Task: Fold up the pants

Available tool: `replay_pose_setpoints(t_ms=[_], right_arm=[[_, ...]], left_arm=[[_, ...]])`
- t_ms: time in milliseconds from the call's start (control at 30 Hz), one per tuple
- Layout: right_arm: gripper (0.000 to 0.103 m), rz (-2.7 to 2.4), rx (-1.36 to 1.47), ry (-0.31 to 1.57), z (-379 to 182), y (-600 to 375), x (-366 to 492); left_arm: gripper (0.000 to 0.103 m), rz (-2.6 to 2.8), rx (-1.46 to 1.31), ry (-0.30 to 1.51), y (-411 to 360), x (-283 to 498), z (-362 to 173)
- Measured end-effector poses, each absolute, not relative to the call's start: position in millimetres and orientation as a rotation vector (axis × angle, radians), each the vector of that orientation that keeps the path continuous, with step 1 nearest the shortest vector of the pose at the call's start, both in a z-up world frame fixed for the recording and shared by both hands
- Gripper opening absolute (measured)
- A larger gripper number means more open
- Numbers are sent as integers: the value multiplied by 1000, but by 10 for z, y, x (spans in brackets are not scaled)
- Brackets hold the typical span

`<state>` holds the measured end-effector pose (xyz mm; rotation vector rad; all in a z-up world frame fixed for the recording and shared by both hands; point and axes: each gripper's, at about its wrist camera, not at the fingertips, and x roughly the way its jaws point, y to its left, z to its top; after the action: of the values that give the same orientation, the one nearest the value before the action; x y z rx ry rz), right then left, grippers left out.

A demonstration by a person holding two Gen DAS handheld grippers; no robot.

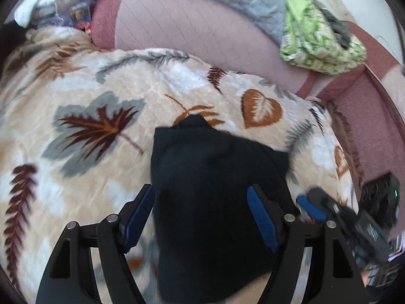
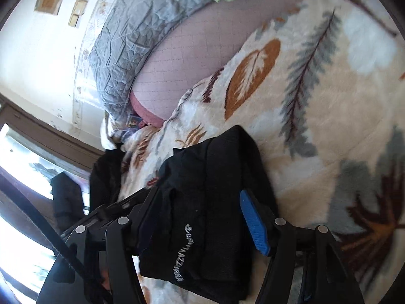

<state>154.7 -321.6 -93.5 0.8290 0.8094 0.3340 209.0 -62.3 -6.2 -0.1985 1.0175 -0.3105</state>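
Dark folded pants (image 1: 215,182) lay on a leaf-patterned blanket (image 1: 96,96) covering the bed, near its pink edge. The left hand-held gripper (image 1: 201,217) hung above them, jaws apart, cloth between its blue pads without contact. The right hand-held gripper (image 2: 200,217) likewise straddled the pants (image 2: 207,202), jaws apart.

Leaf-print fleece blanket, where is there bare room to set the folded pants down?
The leaf-print fleece blanket is bare left of the folded black pants, around the big grey-and-brown leaf. The quilted pink mattress cover beyond is bare too. Crowded: the green patterned cloth at the far right and clutter at the far left.
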Motion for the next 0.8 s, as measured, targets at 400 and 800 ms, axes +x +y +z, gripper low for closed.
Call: replay_pose_setpoints(t_ms=[400,800], right_arm=[[73,219,667,751,-488,-2977,747],[73,138,679,842,-783,-3011,404]], left_arm=[[77,-295,-69,1010,-465,855,-106],[81,-273,-106,971,-602,386,-227]])
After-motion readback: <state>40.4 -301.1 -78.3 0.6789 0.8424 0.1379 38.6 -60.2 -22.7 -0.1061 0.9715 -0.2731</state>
